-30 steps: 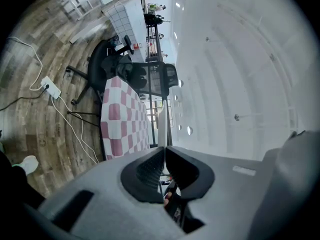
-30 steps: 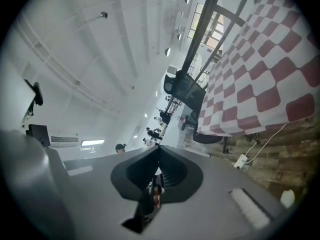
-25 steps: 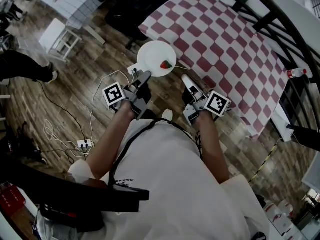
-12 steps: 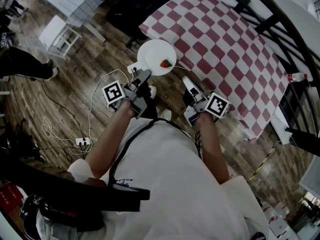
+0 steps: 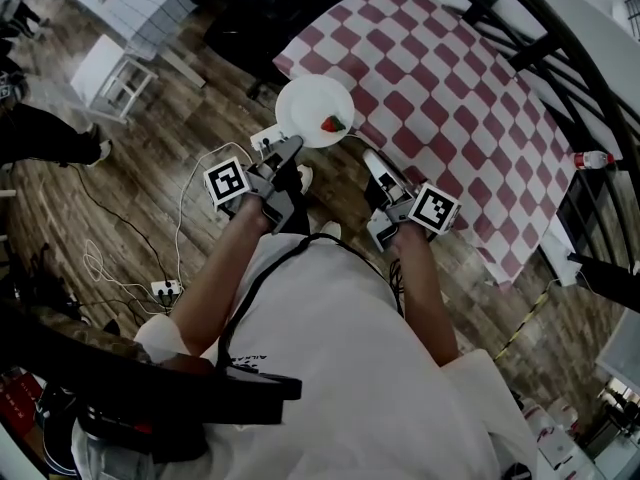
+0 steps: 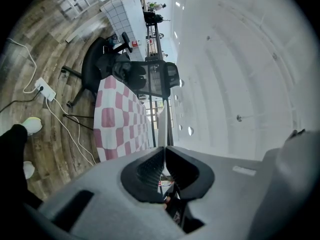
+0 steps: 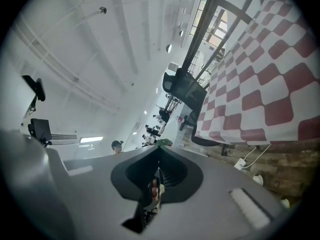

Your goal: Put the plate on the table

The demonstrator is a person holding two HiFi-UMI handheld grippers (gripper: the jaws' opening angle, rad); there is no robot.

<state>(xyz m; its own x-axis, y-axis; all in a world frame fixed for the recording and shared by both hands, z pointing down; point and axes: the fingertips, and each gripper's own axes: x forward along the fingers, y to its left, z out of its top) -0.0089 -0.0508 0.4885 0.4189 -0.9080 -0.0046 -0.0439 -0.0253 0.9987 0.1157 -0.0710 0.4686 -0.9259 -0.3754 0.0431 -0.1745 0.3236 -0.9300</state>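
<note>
A white plate (image 5: 312, 108) with a strawberry (image 5: 333, 124) on it hangs level over the wooden floor, just short of the near corner of the table (image 5: 460, 88) with its red-and-white checked cloth. My left gripper (image 5: 290, 146) is shut on the plate's near rim. In the left gripper view the plate (image 6: 161, 119) shows edge-on, rising from between the closed jaws of the left gripper (image 6: 163, 151). My right gripper (image 5: 372, 158) is shut and holds nothing, to the right of the plate and beside the cloth's edge. The right gripper (image 7: 159, 151) points along the side of the table (image 7: 260, 84).
A black office chair (image 5: 270, 8) stands beyond the table's near corner. A white stool (image 5: 115, 73) and a person's legs (image 5: 50, 133) are at the left. A power strip (image 5: 165, 288) with cables lies on the floor. A bottle (image 5: 595, 156) stands at the table's far right.
Both grippers and the plate have drifted a little up the picture toward the table's corner. The grip on the plate is unchanged.
</note>
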